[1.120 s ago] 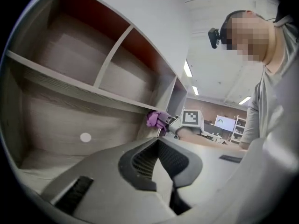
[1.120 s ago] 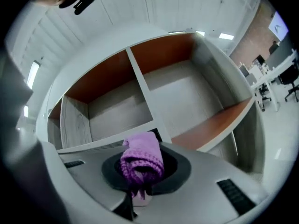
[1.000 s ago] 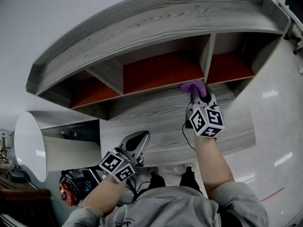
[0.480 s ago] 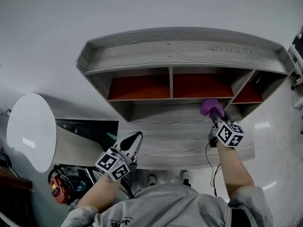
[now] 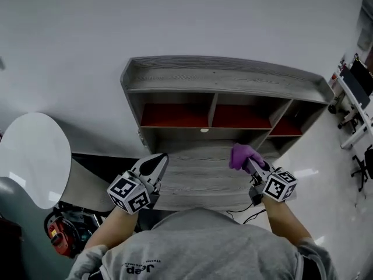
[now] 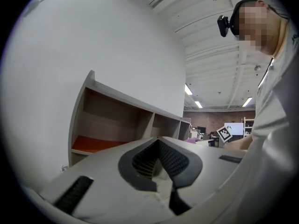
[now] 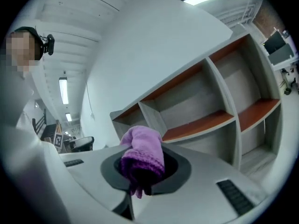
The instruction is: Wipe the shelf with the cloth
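A grey wood-grain shelf unit (image 5: 221, 77) with red-orange compartment floors stands against the white wall. My right gripper (image 5: 247, 161) is shut on a purple cloth (image 5: 240, 154), held in the air a little before the unit's lower front, apart from it. In the right gripper view the purple cloth (image 7: 141, 154) bulges out between the jaws, with the shelf unit (image 7: 219, 104) beyond it. My left gripper (image 5: 152, 165) is shut with nothing in it, raised at the unit's lower left. The left gripper view shows its closed jaws and the shelf unit (image 6: 117, 125) behind.
A white round tabletop (image 5: 26, 156) sits at the left, with a red object (image 5: 58, 235) on the floor below it. Office chairs and a desk (image 5: 355, 107) stand at the far right. The person's grey sweater (image 5: 198, 249) fills the bottom.
The head view has swung so the shelf unit now looks smaller and farther. My right gripper with the cloth has come off the shelf's front edge, back toward the body. The left gripper stays raised.
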A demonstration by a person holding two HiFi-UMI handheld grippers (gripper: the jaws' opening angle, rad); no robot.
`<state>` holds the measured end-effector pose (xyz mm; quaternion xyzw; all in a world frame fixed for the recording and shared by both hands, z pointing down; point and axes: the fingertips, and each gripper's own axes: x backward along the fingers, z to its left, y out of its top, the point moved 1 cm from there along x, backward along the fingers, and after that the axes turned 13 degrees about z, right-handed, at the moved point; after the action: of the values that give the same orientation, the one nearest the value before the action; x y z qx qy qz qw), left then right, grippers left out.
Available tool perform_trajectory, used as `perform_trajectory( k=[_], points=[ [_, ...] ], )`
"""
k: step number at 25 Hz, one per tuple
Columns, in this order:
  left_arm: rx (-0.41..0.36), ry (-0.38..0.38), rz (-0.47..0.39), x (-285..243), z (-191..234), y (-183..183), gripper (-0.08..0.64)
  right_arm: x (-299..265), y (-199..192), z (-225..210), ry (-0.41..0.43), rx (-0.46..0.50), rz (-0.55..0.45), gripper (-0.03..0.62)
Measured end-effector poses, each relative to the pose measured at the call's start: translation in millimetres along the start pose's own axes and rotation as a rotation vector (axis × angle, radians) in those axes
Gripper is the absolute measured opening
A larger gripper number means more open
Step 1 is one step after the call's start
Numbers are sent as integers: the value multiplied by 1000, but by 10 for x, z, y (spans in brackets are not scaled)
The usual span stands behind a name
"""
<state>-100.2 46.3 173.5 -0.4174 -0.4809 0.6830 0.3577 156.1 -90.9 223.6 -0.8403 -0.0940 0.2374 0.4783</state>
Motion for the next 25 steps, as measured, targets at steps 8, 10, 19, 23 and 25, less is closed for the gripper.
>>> perform_trajectory(
  k=[8,10,19,23,25],
  points=[
    [44,-16,-60,-229,-409,73,18,391,-78,-113,30,97,18,58],
    [51,-23,-59,-327,-481,74,18,451,-59,-177,30,96,14,58],
    [64,-22,-30,-431,-551,-26,18,309,-85,-72,75,160,40,58],
    [74,-16,-27,-393,-499,-56,18,202,-126,17,93,179,53,58],
    [79,-13,-25,-371,-475,-68,18,169,-133,44,97,181,55,58]
  ],
)
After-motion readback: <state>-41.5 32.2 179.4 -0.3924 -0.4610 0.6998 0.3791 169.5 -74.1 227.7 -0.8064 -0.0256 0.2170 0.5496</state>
